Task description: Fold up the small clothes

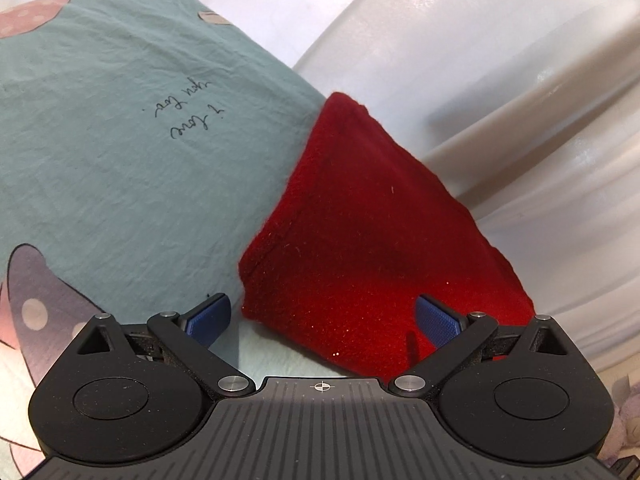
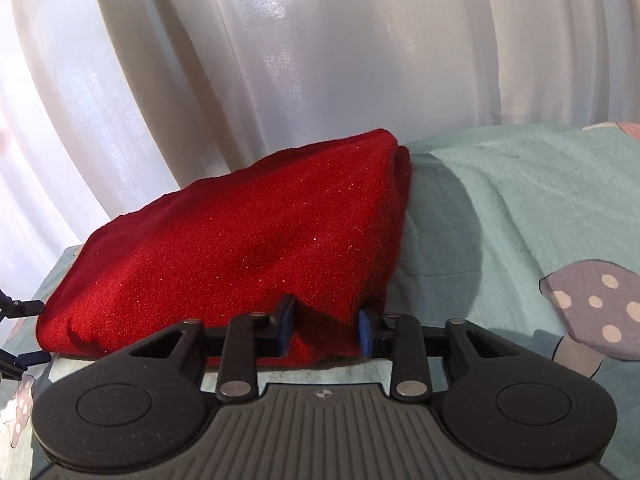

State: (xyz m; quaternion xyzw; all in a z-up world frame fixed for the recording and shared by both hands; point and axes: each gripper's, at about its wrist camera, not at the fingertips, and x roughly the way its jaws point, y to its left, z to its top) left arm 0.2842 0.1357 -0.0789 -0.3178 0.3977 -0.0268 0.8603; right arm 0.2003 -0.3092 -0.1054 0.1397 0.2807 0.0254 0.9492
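Observation:
A folded red fleece garment (image 1: 372, 240) lies on the teal bedsheet (image 1: 120, 160), close to the white curtain. My left gripper (image 1: 322, 316) is open, its jaws wide apart over the garment's near corner; the right blue pad lies over the red cloth, the left pad over the sheet. In the right wrist view the same garment (image 2: 240, 240) lies in front of me. My right gripper (image 2: 326, 330) has its jaws partly closed around a bunched fold at the garment's near edge. The left gripper's fingertips (image 2: 24, 332) show at the far left.
A white pleated curtain (image 2: 280, 60) hangs right behind the garment. The teal sheet (image 2: 520, 200) has mushroom prints (image 2: 592, 300) and handwriting-style text (image 1: 188, 116). The bed's surface stretches to the side away from the curtain.

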